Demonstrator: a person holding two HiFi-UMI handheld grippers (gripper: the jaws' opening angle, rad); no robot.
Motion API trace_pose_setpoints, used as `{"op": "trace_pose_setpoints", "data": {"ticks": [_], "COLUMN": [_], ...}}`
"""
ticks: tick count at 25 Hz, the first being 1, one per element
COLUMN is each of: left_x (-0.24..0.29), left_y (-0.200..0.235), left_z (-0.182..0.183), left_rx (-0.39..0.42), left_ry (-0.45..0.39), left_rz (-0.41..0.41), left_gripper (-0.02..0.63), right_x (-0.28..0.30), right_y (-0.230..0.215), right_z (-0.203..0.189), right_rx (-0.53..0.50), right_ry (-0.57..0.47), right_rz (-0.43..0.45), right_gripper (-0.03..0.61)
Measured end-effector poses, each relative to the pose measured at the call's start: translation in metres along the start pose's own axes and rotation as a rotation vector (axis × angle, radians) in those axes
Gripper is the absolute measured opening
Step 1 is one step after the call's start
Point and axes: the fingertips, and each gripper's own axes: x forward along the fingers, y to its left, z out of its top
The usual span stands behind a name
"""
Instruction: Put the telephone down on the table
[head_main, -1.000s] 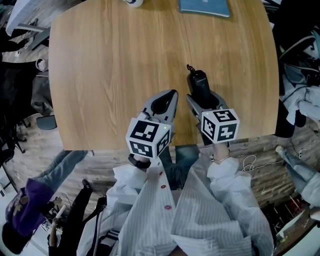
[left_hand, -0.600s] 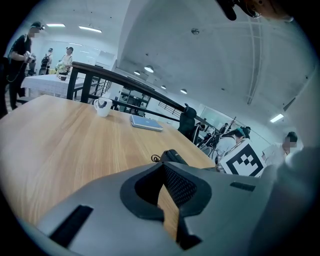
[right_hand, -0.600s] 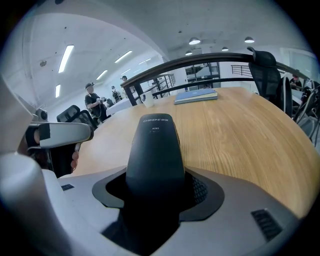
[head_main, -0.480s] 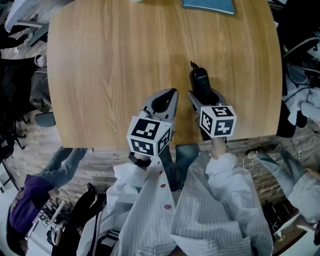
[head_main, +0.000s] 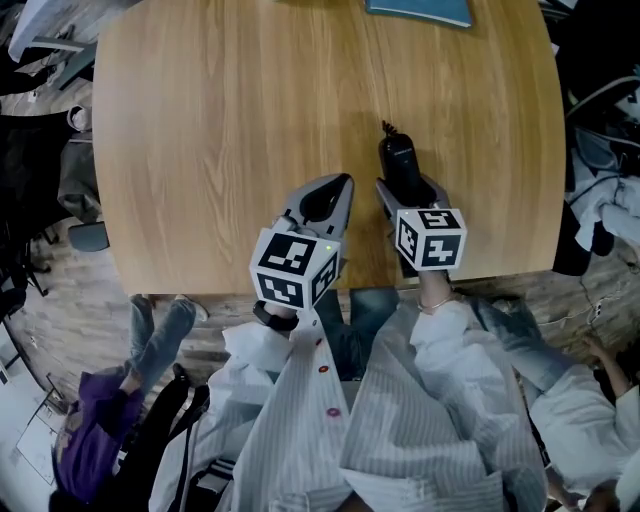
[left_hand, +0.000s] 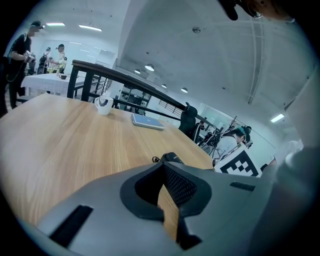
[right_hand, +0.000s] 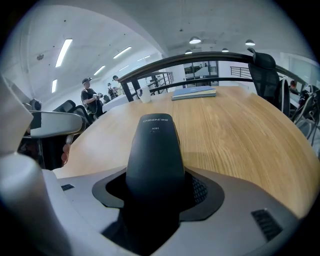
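Note:
A black telephone handset (head_main: 398, 160) with a short curl of cord at its far end sticks out of my right gripper (head_main: 405, 195), which is shut on it over the near right part of the wooden table (head_main: 220, 130). In the right gripper view the handset (right_hand: 154, 150) fills the gap between the jaws of that gripper (right_hand: 155, 192) and points across the tabletop; whether it touches the wood I cannot tell. My left gripper (head_main: 328, 200) hovers just to the left, jaws closed together with nothing in them (left_hand: 167, 192). Past it the handset (left_hand: 171, 158) peeks up.
A blue notebook (head_main: 418, 10) lies at the table's far edge, with a white mug (left_hand: 103, 105) farther left. The table's near edge (head_main: 200, 292) runs just under both grippers. People stand and sit around the table, and a black chair (right_hand: 262, 65) is at the far right.
My right gripper has edged slightly farther over the table with the telephone still in it. The left gripper has barely moved. People beside the table have shifted.

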Motion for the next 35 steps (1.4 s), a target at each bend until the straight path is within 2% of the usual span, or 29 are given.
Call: {"op": "trace_pose_setpoints", "data": {"ticks": [25, 35], "left_x": [-0.003, -0.004], "left_y": [0.008, 0.011], "left_z": [-0.002, -0.001], "left_rx": [-0.026, -0.032], "left_ry": [-0.007, -0.008], "left_rz": [0.012, 0.012], "left_gripper": [0.008, 0.008], "right_x": [0.007, 0.007], "right_y": [-0.001, 0.002], "right_z": [-0.004, -0.004], "right_rx": [-0.13, -0.146], "right_ry": [0.022, 0.031], "right_rz": [-0.11, -0.112], "right_gripper": [0.293, 0.291]}}
